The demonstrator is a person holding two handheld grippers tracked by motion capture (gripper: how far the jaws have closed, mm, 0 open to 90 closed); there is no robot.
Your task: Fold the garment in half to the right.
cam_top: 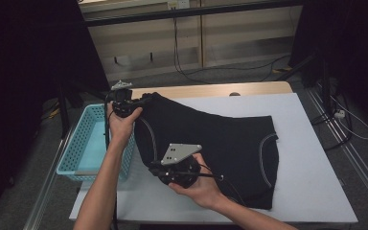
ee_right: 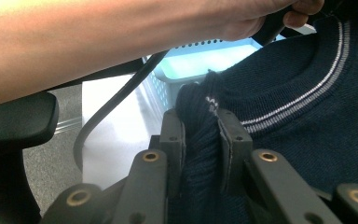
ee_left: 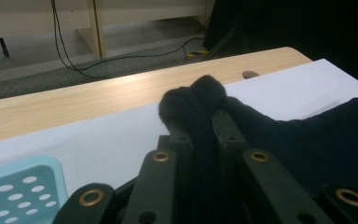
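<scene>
- Dark knit garment (cam_top: 211, 143): the landmark; spread flat on the white-covered table (cam_top: 311, 182), taking up most of the sheet. Pale striped trim runs along its curved edges.
- Left tool (cam_top: 146, 99): at the garment's far left corner, held in the left hand (cam_top: 122, 123). In the left gripper view its jaws are clamped on a bunched fold of the garment (ee_left: 200, 100), the fabric bulging out above the jaw tips.
- Right tool (cam_top: 154, 165): at the garment's near left edge, held in the right hand (cam_top: 199, 184), grey three-cornered plate on top. In the right gripper view its jaws are clamped on a pinched ridge of the knit (ee_right: 200, 112), just beside the striped trim (ee_right: 298, 100).
- Turquoise basket (cam_top: 84, 143): perforated walls; just left of the garment, at the table's left edge.
- Bare wood strip of the table (cam_top: 211, 90): beyond the garment's far edge.
- Black cable (ee_right: 107, 109): trails under the left forearm, left of the garment.
</scene>
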